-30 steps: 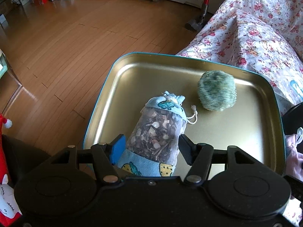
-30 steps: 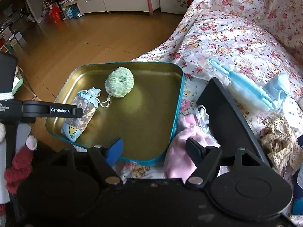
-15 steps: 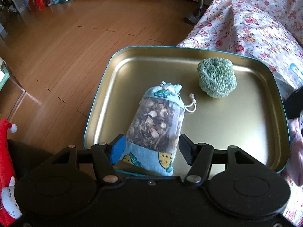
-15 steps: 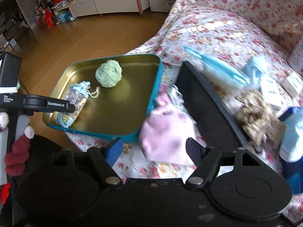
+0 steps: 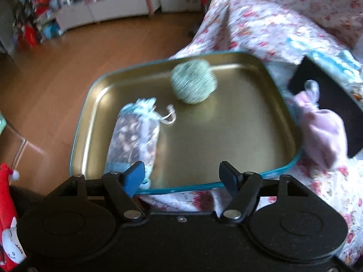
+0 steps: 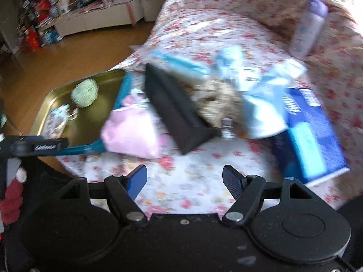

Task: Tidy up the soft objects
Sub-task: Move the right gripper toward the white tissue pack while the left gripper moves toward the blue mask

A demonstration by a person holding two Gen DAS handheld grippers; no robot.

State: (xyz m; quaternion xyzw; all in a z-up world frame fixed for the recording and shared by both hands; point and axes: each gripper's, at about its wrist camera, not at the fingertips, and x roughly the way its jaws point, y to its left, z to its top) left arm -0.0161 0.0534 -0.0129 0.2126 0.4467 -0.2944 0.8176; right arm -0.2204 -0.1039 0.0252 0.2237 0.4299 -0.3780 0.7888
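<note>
Left tool [image 5: 182,173]: jaws just opened wider, empty; sachet [image 5: 133,140] lies in tray [image 5: 238,179]. Right tool [image 6: 185,178]: apart, empty, angled down over bedspread [image 6: 181,163].

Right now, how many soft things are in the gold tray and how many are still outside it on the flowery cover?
In the gold tray: 2, the sachet and the green ball
Beside the tray, on the flowery cover: 2, the pink pouch and a beige lacy bundle, too blurred to be sure of
Total: 4
</note>
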